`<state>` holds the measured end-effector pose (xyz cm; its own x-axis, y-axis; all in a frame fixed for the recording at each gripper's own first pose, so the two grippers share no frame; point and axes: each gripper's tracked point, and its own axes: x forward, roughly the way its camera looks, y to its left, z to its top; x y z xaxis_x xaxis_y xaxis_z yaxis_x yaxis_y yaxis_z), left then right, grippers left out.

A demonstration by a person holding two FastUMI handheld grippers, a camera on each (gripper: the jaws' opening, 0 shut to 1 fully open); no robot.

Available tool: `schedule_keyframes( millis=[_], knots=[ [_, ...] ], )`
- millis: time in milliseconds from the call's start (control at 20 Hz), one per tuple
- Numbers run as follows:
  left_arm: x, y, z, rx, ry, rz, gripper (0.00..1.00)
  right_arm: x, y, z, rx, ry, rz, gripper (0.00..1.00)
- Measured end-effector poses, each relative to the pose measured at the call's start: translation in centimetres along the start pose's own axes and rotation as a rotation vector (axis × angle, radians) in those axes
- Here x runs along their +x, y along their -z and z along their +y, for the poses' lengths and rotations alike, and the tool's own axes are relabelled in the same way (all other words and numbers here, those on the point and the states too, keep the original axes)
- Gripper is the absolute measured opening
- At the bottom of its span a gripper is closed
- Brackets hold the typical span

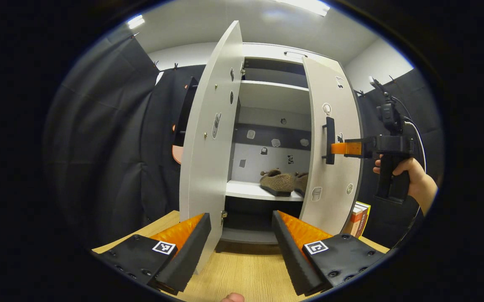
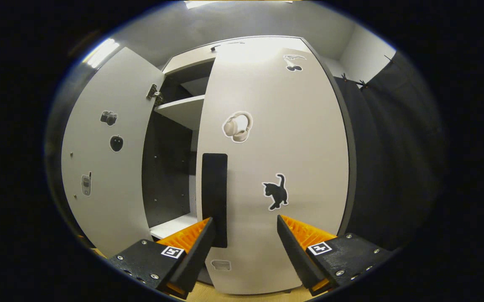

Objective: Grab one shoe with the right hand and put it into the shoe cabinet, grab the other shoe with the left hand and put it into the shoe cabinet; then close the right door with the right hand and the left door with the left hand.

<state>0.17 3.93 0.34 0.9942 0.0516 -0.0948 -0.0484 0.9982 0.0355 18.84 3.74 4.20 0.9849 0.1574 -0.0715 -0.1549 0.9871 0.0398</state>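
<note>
The shoe cabinet (image 1: 267, 96) stood at twelve o'clock on the worktop (image 1: 242, 272), both shoes (image 1: 277, 181) already on its lower shelf. The right door (image 2: 275, 167) was partly swung in, the right gripper (image 2: 244, 239) released against its handle (image 2: 214, 197). The left door (image 1: 210, 147) hung wide open at ten o'clock, the left gripper (image 1: 242, 235) released, grasping nothing.

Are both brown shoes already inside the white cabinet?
Yes, two fuzzy brown shoes sit side by side on a white cabinet shelf.
</note>
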Motion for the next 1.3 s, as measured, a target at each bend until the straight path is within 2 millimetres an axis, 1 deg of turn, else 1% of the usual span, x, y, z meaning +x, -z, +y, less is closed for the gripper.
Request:
schedule_keyframes(
  millis=[50,100,150,200,250,350,500,550,600,650,750,800,900,1000,1050,1200,1250,1300],
  knots=[
    [0.1,0.1,0.1,-0.003,-0.001,0.002,0.99,0.2,0.1,0.0,-0.005,0.006,-0.001,0.92],
    [0.2,0.1,0.1,-0.003,0.001,0.003,0.95,0.5,0.1,0.1,-0.002,0.012,-0.001,0.92],
    [0.1,0.0,0.1,0.0,0.002,0.002,0.99,0.4,0.1,0.1,0.0,0.013,-0.001,0.92],
    [0.0,-0.1,0.2,0.003,0.001,0.0,0.99,0.4,0.1,0.1,0.001,0.013,-0.003,0.92],
    [-0.1,-0.1,0.2,0.003,0.002,-0.001,0.95,0.5,0.2,0.1,0.001,0.014,-0.002,0.92],
    [-0.3,-0.1,-0.1,0.002,0.006,0.002,0.95,0.5,0.2,0.1,-0.004,0.018,-0.006,0.92],
    [-0.4,-0.2,-0.4,0.013,0.011,0.003,0.96,-0.3,-0.3,0.2,0.014,0.016,-0.009,0.92],
    [-0.5,-0.4,-0.5,0.014,0.015,-0.001,0.99,-1.0,-0.8,0.3,0.024,0.01,-0.02,0.92],
    [-0.4,-0.6,-0.6,0.014,0.019,-0.005,0.99,-1.6,-1.1,0.4,0.026,0.008,-0.03,0.92],
    [-0.4,-0.8,-0.9,0.011,0.024,-0.007,0.95,-2.5,-1.3,0.5,0.022,0.006,-0.035,0.92],
    [-0.3,-1.0,-1.4,0.01,0.032,-0.007,0.99,-4.2,-1.5,0.6,0.014,0.0,-0.033,0.92],
    [-0.3,-1.0,-1.6,0.01,0.037,-0.007,0.99,-5.1,-1.4,0.7,0.017,-0.002,-0.03,0.92],
    [-0.3,-1.1,-2.2,0.01,0.049,-0.008,0.92,-6.9,-0.9,0.7,0.025,0.004,-0.037,0.92],
    [-0.4,-1.2,-2.7,0.009,0.058,-0.006,0.92,-8.7,0.1,0.2,0.022,0.022,-0.028,0.92],
    [-0.4,-1.2,-2.9,0.011,0.062,-0.006,0.96,-9.6,0.6,0.0,0.018,0.033,-0.02,0.92],
    [-0.4,-1.6,-3.5,-0.008,0.066,-0.005,0.95,-12.5,2.5,-1.0,0.03,0.076,0.005,0.93],
    [-0.5,-1.8,-3.7,-0.027,0.069,-0.005,0.92,-13.5,3.0,-1.3,0.032,0.089,0.009,0.92],
    [-0.4,-2.1,-3.8,-0.037,0.069,-0.004,0.94,-14.2,3.5,-1.6,0.03,0.098,0.013,0.92]
  ],
)
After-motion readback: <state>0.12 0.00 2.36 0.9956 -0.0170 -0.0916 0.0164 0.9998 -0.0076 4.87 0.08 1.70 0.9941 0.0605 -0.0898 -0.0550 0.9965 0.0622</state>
